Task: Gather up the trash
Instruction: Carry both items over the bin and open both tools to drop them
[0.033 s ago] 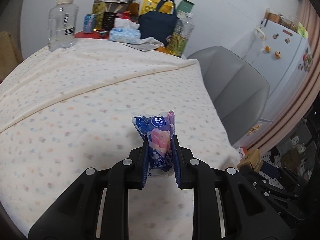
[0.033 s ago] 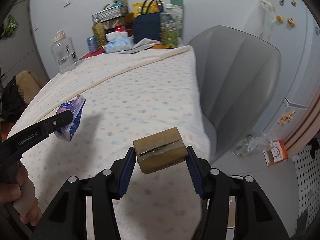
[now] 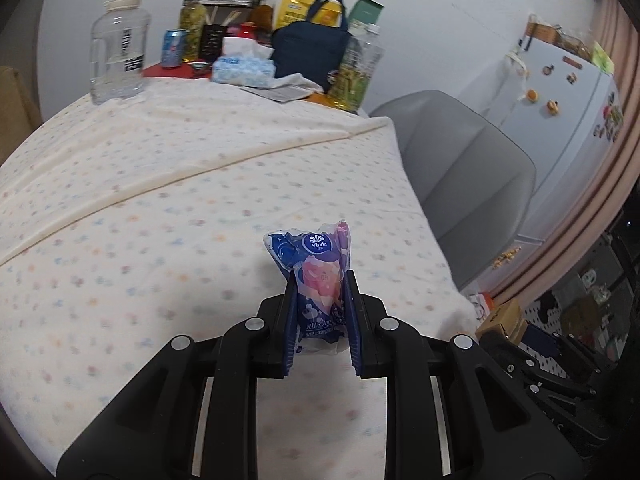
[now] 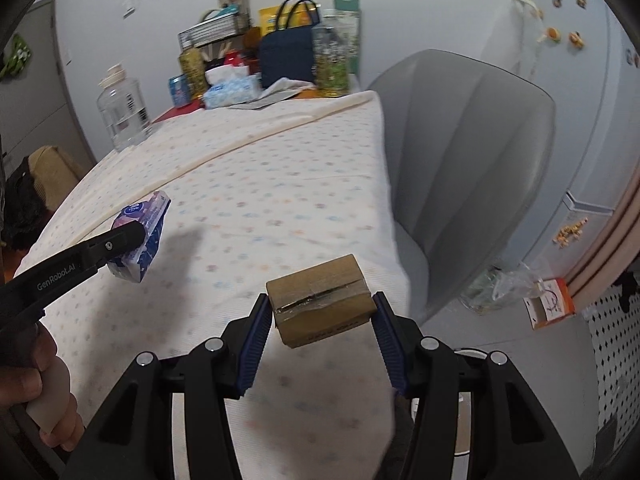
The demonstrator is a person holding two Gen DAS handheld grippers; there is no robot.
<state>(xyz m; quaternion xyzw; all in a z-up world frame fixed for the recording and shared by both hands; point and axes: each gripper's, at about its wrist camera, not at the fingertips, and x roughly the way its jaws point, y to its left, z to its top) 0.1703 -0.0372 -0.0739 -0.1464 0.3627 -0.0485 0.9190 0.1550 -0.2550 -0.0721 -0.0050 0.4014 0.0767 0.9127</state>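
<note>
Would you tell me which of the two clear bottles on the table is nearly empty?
The big handled jug at the far left corner; the other bottle, beside the navy bag, looks full.

Broad open stretch of dotted cream cloth-covered bench (image 3: 160,216), clutter of bottles and bags (image 3: 256,52) crowding far end, grey moulded chair (image 4: 472,168) flanking right edge, floor beside it seemingly littered.
</note>
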